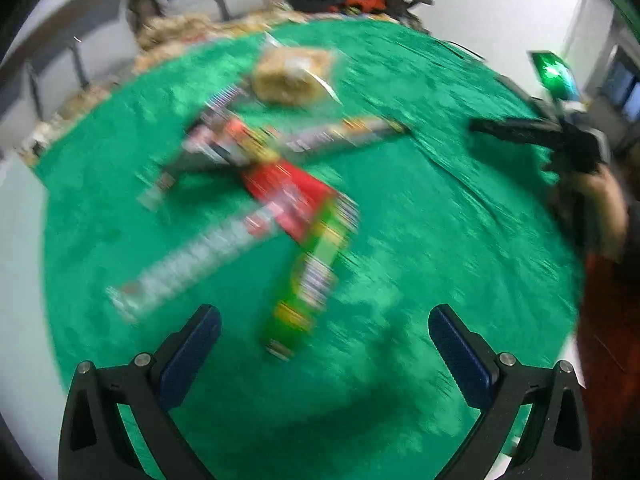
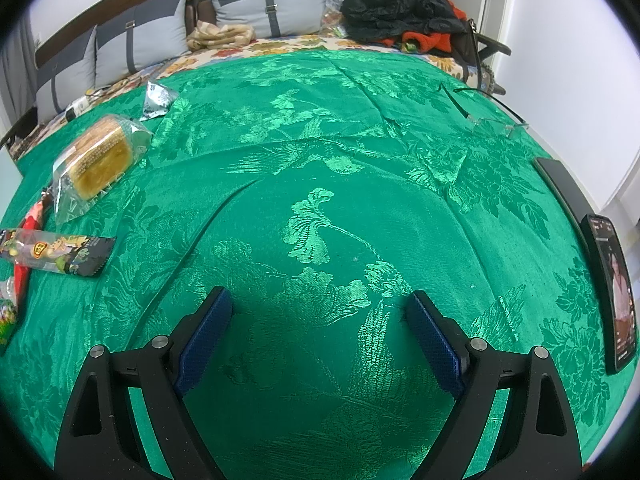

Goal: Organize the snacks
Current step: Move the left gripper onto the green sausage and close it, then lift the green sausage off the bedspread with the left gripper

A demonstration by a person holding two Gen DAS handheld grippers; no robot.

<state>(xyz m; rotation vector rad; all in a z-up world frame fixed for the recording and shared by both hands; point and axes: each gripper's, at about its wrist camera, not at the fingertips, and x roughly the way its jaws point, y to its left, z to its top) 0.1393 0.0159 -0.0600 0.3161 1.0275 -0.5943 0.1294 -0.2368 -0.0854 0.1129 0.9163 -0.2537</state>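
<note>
Beyond the left tool (image 1: 324,330), spread wide and empty, a green snack packet (image 1: 310,276) lies just ahead — long axis pointing away. Right tool (image 2: 319,312), also wide, hangs over bare green cloth (image 2: 360,120) — snacks well left.

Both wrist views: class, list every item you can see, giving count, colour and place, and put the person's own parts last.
Cloth: one, green, patterned, covering the surface.
Cake in clear wrapper: one, yellow-brown, far left of the right wrist view.
Silver packet: one, behind the cake, at the cloth's edge.
Dark snack pack: one, black with pictures, left edge, nearer than the cake.
Snack pile: several long packs, red, green, silver, overlapping mid-cloth; blurred, so no exact count.
Phone: one, black, screen lit, right edge.
Cushions: several, grey, at the back.
Clothes heap: black and red, back right.
Left gripper: open, empty.
Right gripper: open, empty.
</note>
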